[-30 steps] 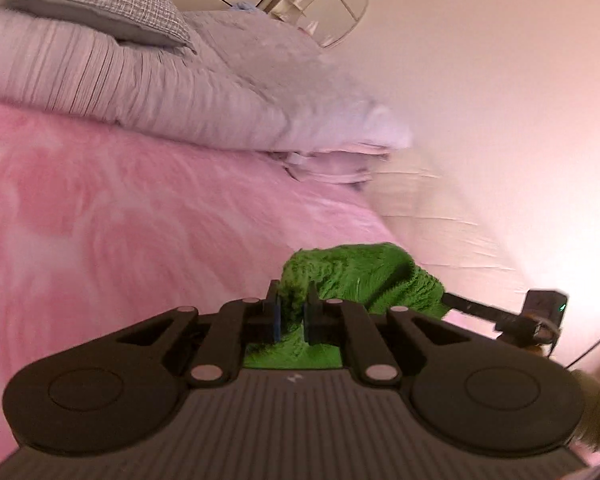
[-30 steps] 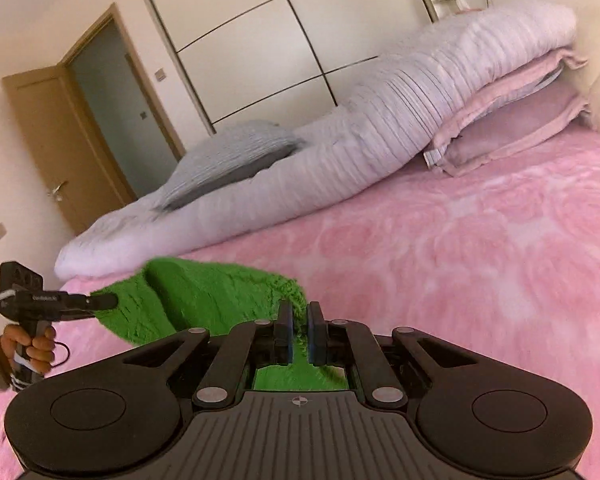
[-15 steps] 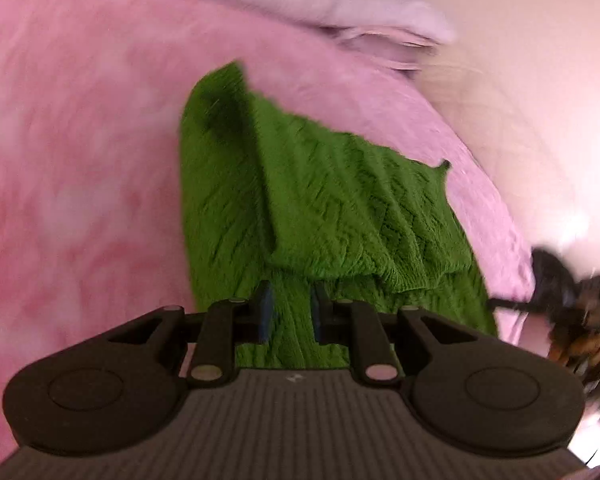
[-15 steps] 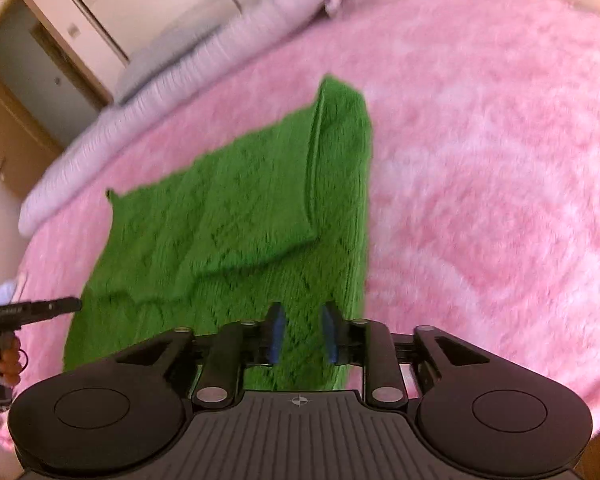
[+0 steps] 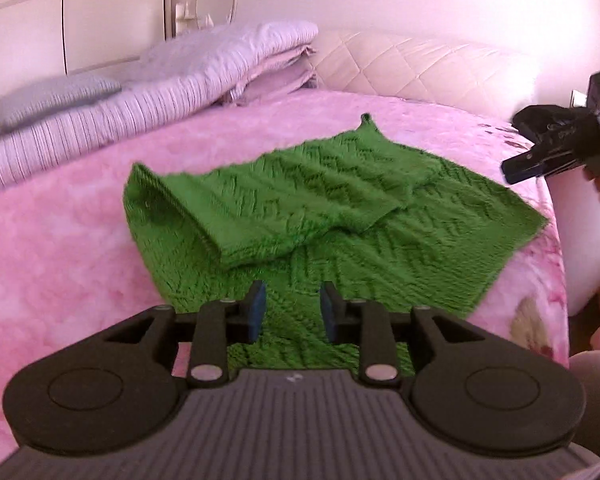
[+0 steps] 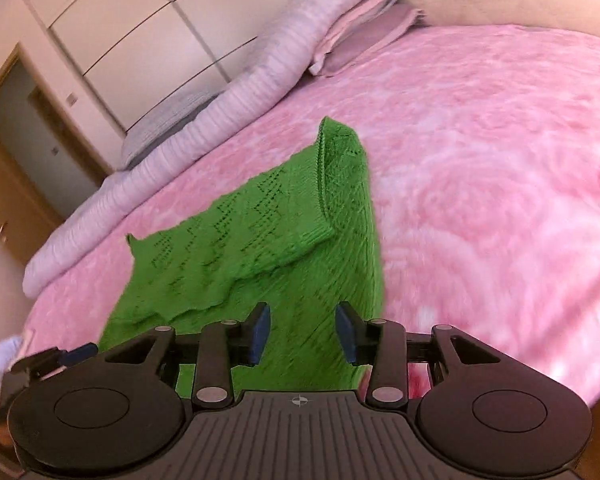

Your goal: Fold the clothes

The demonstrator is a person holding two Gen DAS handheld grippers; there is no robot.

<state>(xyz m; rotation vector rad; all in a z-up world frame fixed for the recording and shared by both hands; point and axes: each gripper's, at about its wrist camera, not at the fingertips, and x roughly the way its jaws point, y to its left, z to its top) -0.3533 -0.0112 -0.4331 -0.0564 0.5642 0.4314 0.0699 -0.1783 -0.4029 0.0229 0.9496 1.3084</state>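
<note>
Left tongs (image 5: 292, 310): jaws parted, nothing between them, poised over the near edge of the green knit garment (image 5: 340, 216). Right tongs (image 6: 303, 334): likewise spread and empty, above the garment's near corner. Garment lies on the pink bedspread (image 6: 480, 168), one portion folded back over the rest; contact with the tongs appears absent, though blur limits certainty. Striped duvet (image 5: 100, 116) and pillows (image 6: 364, 40) sit beyond.
</note>
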